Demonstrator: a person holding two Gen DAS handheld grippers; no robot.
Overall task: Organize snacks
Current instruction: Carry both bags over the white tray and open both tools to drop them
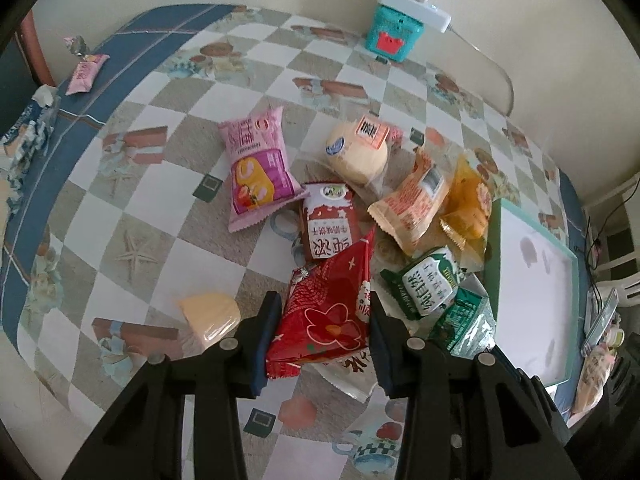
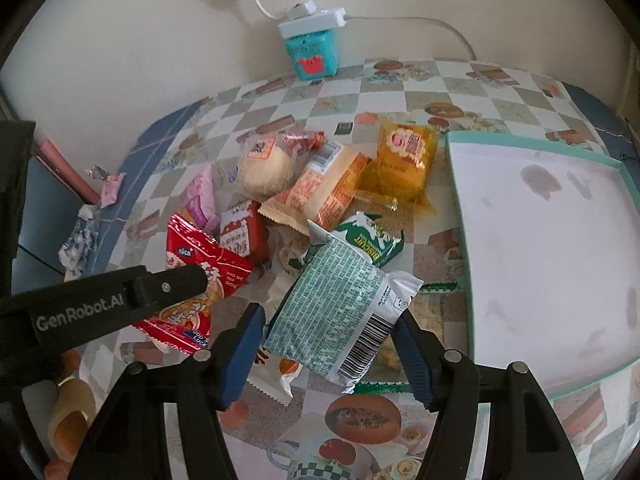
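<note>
Snack packets lie heaped at mid-table on the checkered tablecloth (image 1: 192,92). Nearest, the left gripper (image 1: 324,320) is clamped on a red packet (image 1: 326,312), and the right gripper (image 2: 332,328) is clamped on a green-printed packet (image 2: 340,312). Beyond lies the heap; a teal-rimmed tray (image 2: 456,208) sits at the right edge, and a teal box (image 2: 314,54) stands at the far edge.

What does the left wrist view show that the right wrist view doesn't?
Left wrist only: the left hand-held gripper from behind, shut on the red pack, with its flower print.

Right wrist only: the right hand-held gripper shut on the green pack, with its barcode.

Both: the snack pile, the white tray, the teal box at the wall.
</note>
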